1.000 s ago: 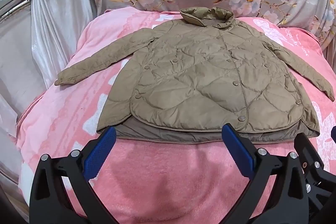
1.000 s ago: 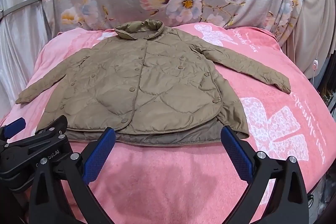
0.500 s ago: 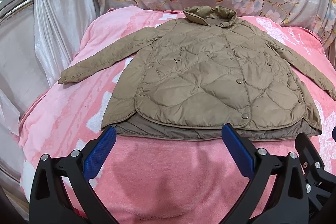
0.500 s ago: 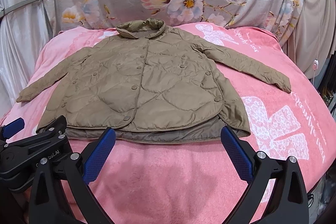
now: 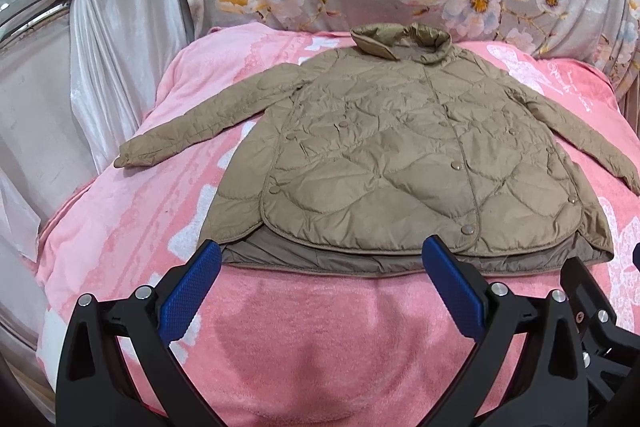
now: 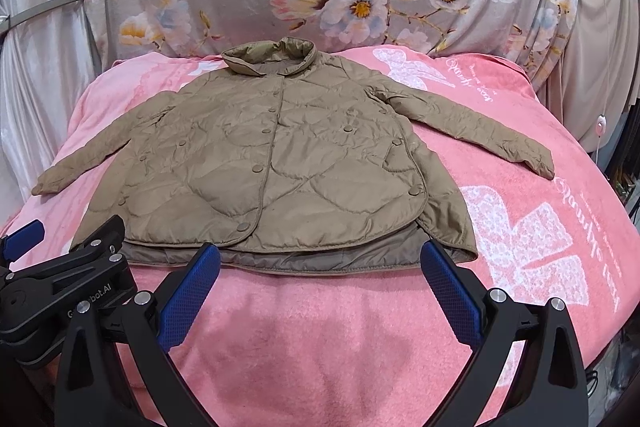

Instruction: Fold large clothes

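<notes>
Left wrist view: jacket (image 5: 400, 163) flat beyond wide-spread left tool (image 5: 320, 267).

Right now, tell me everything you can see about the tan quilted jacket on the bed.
The tan quilted jacket lies flat, front up, on the pink blanket, collar toward the floral backdrop. Its shell looks like thin, puffy, slightly shiny fabric with wavy stitching. The snap-button front is closed, both sleeves spread outward, and a darker lining edge shows below the curved hem. The left gripper and right gripper are open near the hem, neither touching it.
</notes>
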{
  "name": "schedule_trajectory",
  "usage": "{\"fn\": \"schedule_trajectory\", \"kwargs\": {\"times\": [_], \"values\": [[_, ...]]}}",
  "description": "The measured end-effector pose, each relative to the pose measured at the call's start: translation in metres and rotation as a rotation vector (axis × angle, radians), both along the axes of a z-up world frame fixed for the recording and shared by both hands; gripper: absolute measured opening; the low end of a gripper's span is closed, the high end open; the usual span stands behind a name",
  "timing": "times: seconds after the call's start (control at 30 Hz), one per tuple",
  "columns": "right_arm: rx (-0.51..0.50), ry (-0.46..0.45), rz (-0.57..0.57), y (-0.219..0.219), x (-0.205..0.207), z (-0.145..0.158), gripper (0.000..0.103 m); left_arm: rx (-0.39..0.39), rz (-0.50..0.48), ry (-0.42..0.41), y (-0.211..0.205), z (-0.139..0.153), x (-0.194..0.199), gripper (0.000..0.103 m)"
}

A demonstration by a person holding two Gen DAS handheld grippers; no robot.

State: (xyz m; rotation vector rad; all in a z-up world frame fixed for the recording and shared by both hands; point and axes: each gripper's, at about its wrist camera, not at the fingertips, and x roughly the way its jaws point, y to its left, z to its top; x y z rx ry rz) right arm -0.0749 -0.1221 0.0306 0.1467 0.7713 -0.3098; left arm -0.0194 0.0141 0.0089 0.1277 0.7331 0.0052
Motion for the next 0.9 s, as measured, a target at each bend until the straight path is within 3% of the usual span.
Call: {"fn": "schedule_trajectory", "kwargs": {"times": [0.2, 0.5, 0.9], "values": [[-0.002, -0.001, -0.002, 0.0, 0.0, 0.0, 0.098, -0.004, -0.008, -0.003, 0.0, -0.002, 0.0, 0.097], [-0.002, -0.001, -0.002, 0.0, 0.0, 0.0, 0.098, -0.013, -0.006, 0.065, 0.003, -0.005, 0.01, 0.097], [-0.003, -0.001, -0.009, -0.001, -0.001, -0.005, 0.098, -0.008, -0.02, 0.043, -0.002, -0.009, 0.002, 0.096]]}}
